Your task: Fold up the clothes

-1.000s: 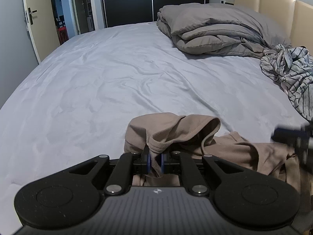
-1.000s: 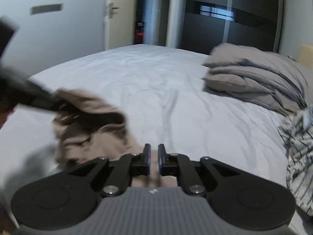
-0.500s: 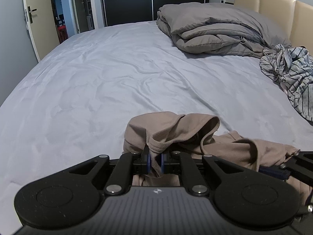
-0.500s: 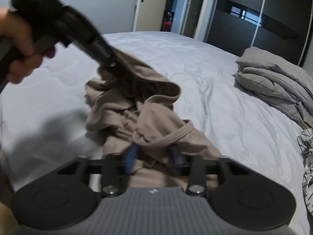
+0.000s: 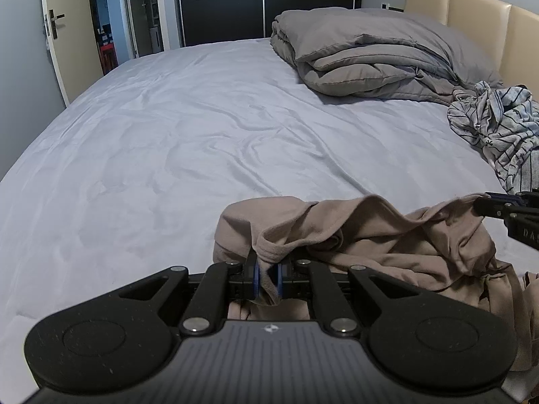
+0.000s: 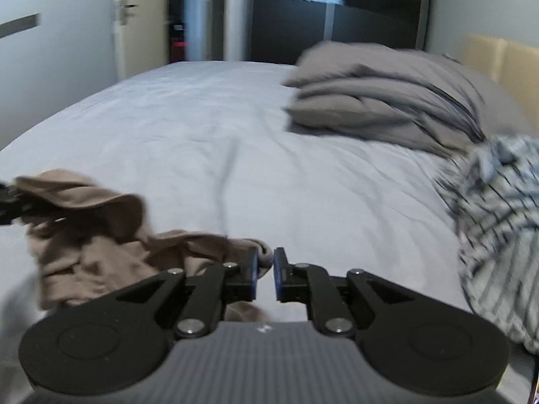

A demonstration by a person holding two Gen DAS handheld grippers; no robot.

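A crumpled beige garment (image 5: 370, 235) lies at the near edge of the bed. My left gripper (image 5: 267, 277) is shut on a hem of it. In the left wrist view my right gripper (image 5: 485, 207) holds the garment's far right edge, lifted and stretched between both. In the right wrist view the right gripper (image 6: 266, 269) is nearly shut with a bit of beige cloth (image 6: 101, 235) between its tips. The left gripper (image 6: 8, 202) shows at the left edge there, holding the other end.
The bed (image 5: 185, 134) has a pale grey sheet. A folded grey duvet with pillow (image 5: 370, 54) lies at the back right. A striped blue-white garment heap (image 5: 498, 128) lies at the right. The beige headboard (image 5: 471, 17) stands behind, with a door at far left.
My right gripper closed on the garment's edge and pulled it out to the right, away from the left gripper. The garment is now stretched between them. The left gripper barely moved.
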